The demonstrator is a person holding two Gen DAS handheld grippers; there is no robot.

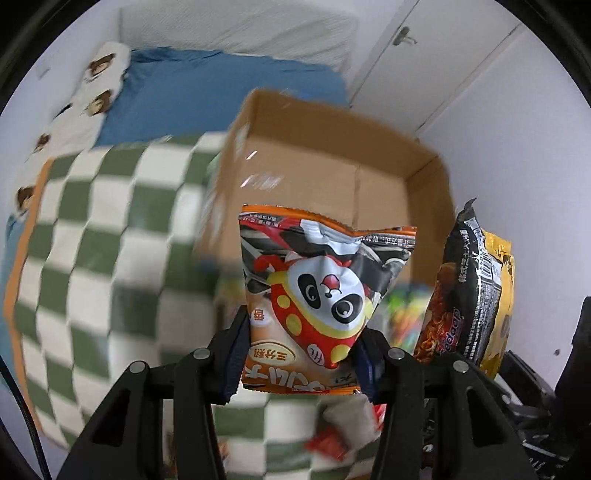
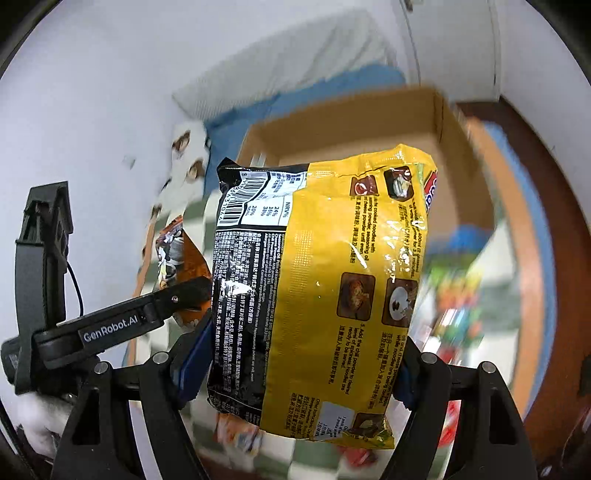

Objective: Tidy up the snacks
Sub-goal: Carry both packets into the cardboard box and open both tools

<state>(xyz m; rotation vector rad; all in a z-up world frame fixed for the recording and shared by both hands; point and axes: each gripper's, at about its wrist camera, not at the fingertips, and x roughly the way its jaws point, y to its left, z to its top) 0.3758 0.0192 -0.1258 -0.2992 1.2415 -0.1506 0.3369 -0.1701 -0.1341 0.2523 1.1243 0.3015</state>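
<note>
Orange panda-printed snack packet [image 1: 325, 295] sits clamped in my left gripper [image 1: 299, 354] and the yellow-and-black noodle pack [image 2: 317, 280] in my right gripper [image 2: 295, 373], both held above the open brown cardboard box [image 1: 325, 155], apparently so I can drop them inside.

Green-and-white checkered blanket [image 1: 110, 258] across left of frame, blue sheet [image 1: 207, 96] above it, white pillow [image 1: 236, 29] at top. White door with handle [image 1: 402, 37] upper right.
</note>
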